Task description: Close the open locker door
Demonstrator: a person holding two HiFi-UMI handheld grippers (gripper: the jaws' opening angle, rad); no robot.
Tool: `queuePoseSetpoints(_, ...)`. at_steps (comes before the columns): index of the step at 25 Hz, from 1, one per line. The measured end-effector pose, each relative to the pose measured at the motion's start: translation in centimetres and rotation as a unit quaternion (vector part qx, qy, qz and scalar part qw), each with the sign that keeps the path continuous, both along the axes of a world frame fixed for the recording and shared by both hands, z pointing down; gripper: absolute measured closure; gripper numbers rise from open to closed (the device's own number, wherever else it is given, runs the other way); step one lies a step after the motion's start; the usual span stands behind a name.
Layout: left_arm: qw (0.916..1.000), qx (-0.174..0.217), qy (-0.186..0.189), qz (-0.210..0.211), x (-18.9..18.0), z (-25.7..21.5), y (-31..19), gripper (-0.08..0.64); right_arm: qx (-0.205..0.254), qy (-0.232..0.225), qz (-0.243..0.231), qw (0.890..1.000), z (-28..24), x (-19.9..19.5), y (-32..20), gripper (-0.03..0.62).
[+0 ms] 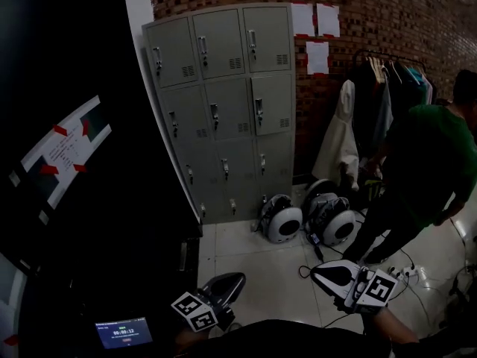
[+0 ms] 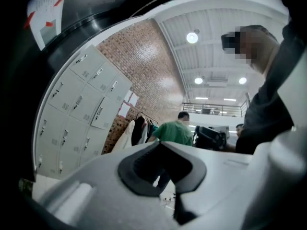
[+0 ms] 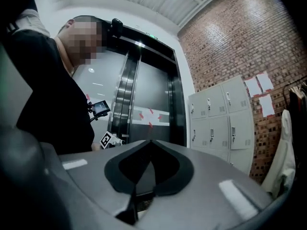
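Left gripper point(image 1: 223, 283) and right gripper point(image 1: 332, 274) are held low, jaws together, gripping nothing.

1 locker bank point(image 1: 223, 110) w/ 12 doors, 3 across x 4 down. 3 paper sheets point(image 1: 303, 19) on the brick wall. 1 clothes rack point(image 1: 387, 58), 1 white coat point(image 1: 339, 136) on it; other clothes too dark to count. 2 round white wheeled machines point(image 1: 283, 224) on the floor. 1 person in green point(image 1: 436, 162). 1 small lit screen point(image 1: 123, 333). 2 tongs: left tongs point(image 1: 229, 280), right tongs point(image 1: 334, 274), ea. w/ 1 marker cube point(image 1: 195, 312).
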State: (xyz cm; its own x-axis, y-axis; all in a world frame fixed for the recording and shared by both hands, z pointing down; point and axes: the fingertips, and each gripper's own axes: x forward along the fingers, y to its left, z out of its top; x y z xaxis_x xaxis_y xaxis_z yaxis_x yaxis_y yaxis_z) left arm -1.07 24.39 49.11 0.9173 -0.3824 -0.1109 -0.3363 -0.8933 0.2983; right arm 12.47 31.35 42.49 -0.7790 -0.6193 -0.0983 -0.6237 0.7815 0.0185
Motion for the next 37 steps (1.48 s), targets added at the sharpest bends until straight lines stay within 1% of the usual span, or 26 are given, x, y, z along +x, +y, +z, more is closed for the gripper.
queuePoseSetpoints(2,0.9999,0.008,-0.008,-0.007,1.0,-0.6,1.6,0.56,-0.009,-0.01,-0.008,1.0,0.5,1.0,1.8,0.586)
queuePoseSetpoints(6,0.9992,0.025,-0.016,-0.026,1.3,-2.4,2.9,0.56,-0.009,-0.033,-0.015,0.999,0.1,1.8,3.5,0.586)
queuePoseSetpoints(9,0.9988,0.028,-0.015,-0.037,1.0,-3.4,3.5,0.56,-0.015,-0.055,-0.011,0.998,-0.3,2.1,3.7,0.586)
queuePoseSetpoints(11,0.9985,0.032,-0.015,-0.041,0.0,-3.7,3.8,0.56,-0.013,-0.058,-0.002,0.998,-0.3,1.9,3.1,0.588)
queuePoseSetpoints(14,0.998,0.037,-0.021,-0.047,-2.4,-4.1,3.7,0.559,-0.026,-0.047,-0.01,0.999,-0.1,-1.0,2.4,0.588)
queuePoseSetpoints(18,0.9972,0.037,-0.03,-0.057,-6.2,-3.9,3.5,0.56,-0.04,-0.048,-0.032,0.998,0.3,-5.3,2.0,0.588)
queuePoseSetpoints(22,0.9966,0.035,-0.023,-0.071,-9.9,-4.2,2.7,0.56,-0.041,-0.034,-0.045,0.998,-0.3,-9.0,1.1,0.588)
queuePoseSetpoints(26,0.9967,0.033,-0.018,-0.072,-12.8,-4.6,2.4,0.56,-0.043,-0.019,-0.049,0.998,-0.6,-11.9,0.5,0.588)
queuePoseSetpoints(28,0.9969,0.035,-0.014,-0.069,-13.7,-4.6,1.8,0.56,-0.043,-0.01,-0.047,0.998,-0.6,-13.0,-0.1,0.588)
queuePoseSetpoints(31,0.9968,0.035,-0.008,-0.071,-13.7,-4.4,1.2,0.56,-0.036,0.0,-0.051,0.998,-0.8,-13.1,-0.6,0.588)
queuePoseSetpoints(34,0.9963,0.024,-0.005,-0.083,-14.1,-3.5,1.8,0.56,-0.041,0.0,-0.062,0.997,-0.4,-13.3,-0.5,0.588)
queuePoseSetpoints(37,0.9956,0.011,-0.003,-0.093,-15.6,-2.4,2.8,0.56,-0.05,0.0,-0.07,0.996,0.2,-14.6,0.1,0.588)
